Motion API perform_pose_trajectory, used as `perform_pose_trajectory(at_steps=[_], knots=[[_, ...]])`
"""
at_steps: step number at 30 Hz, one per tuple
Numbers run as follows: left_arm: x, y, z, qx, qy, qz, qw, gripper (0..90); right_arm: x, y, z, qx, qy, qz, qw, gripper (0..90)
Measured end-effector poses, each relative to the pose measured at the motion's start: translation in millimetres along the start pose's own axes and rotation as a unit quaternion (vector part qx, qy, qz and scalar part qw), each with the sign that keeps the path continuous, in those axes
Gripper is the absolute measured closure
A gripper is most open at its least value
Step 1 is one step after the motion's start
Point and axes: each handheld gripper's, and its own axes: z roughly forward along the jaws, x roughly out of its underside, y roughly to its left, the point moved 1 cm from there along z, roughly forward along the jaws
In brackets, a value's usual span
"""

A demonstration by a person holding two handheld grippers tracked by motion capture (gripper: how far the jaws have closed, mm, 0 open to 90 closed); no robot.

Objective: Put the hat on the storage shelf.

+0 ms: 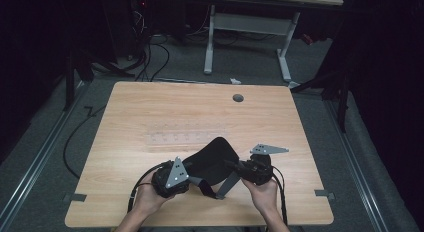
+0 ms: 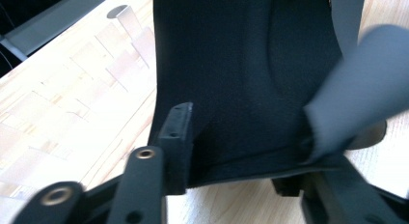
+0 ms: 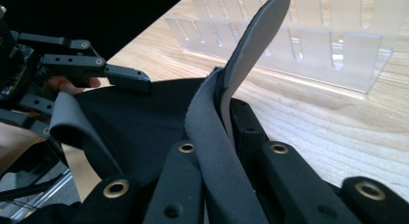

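Now the right claw (image 3: 226, 151) pinches the grey strap (image 3: 241, 64); left claw (image 2: 231, 161), half-closed around the black pad's (image 2: 241, 64) 6 o'clock edge, should clamp squarely.

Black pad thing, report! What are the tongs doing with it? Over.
Right tongs shut on grey strap. Left tongs around edge of black pad, grip not clear. Clear plastic rack behind, apart. Nothing in the way.
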Motion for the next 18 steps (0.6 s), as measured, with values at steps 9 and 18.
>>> perform_pose_trajectory(at_steps=[9, 18], knots=[[-0.6, -1.1, -6.1, 0.039, 0.016, -0.001, 0.9991, 80.5, -3.3, -1.1, 2.9, 0.000, -0.008, -0.011, 0.9999, 81.0], [-2.4, -3.9, -12.4, 0.077, 0.041, -0.013, 0.9961, 86.7, -7.9, -0.7, 5.9, 0.025, -0.030, -0.029, 0.9988, 69.9]])
